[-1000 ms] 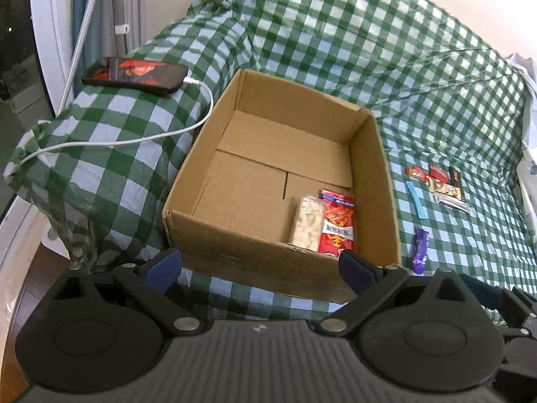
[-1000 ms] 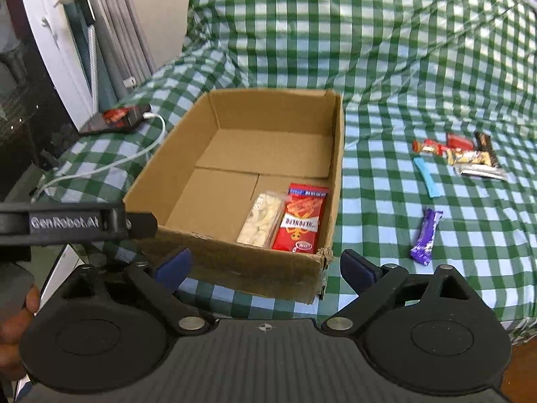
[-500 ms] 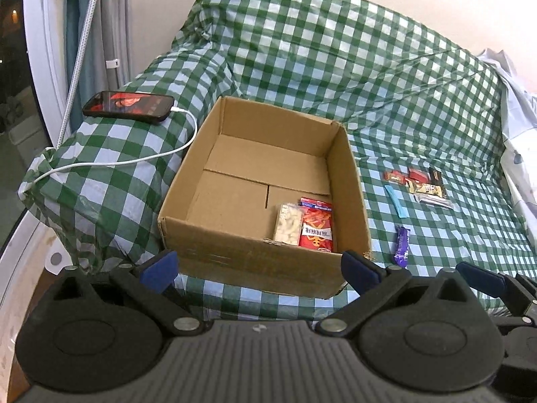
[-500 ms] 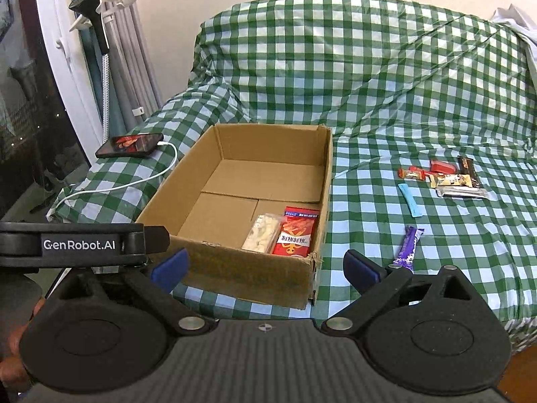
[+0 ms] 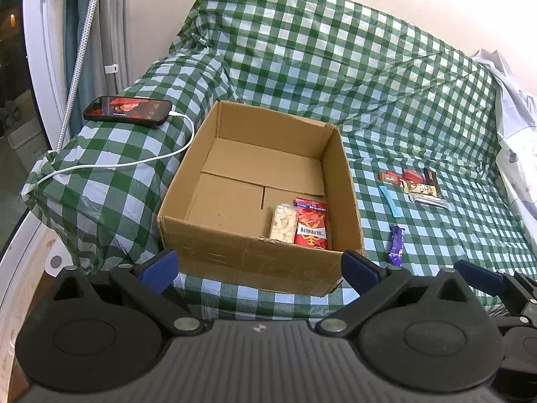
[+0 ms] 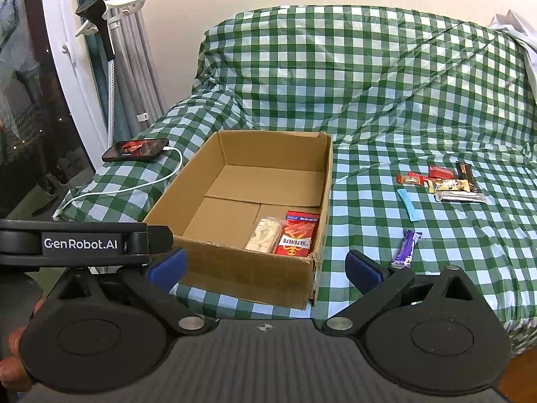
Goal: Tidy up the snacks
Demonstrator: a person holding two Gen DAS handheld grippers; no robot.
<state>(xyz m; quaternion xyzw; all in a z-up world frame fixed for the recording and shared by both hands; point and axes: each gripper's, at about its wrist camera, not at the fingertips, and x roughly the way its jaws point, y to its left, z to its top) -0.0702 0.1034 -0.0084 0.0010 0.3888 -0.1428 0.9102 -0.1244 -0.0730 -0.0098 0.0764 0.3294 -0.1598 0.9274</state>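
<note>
An open cardboard box sits on the green checked cover. In its near right corner lie a red snack packet and a clear pack of pale pieces. Right of the box lie a purple bar, a light blue strip and several small bars. My left gripper and right gripper hang open in front of the box, both holding nothing.
A phone on a white cable lies on the armrest left of the box. Curtains and a window frame stand at far left. White fabric lies at the right edge. A hand holds the left gripper's body.
Both grippers have pulled back and up from the box, so more of the covered sofa and wall shows. The snacks and box have not moved.
</note>
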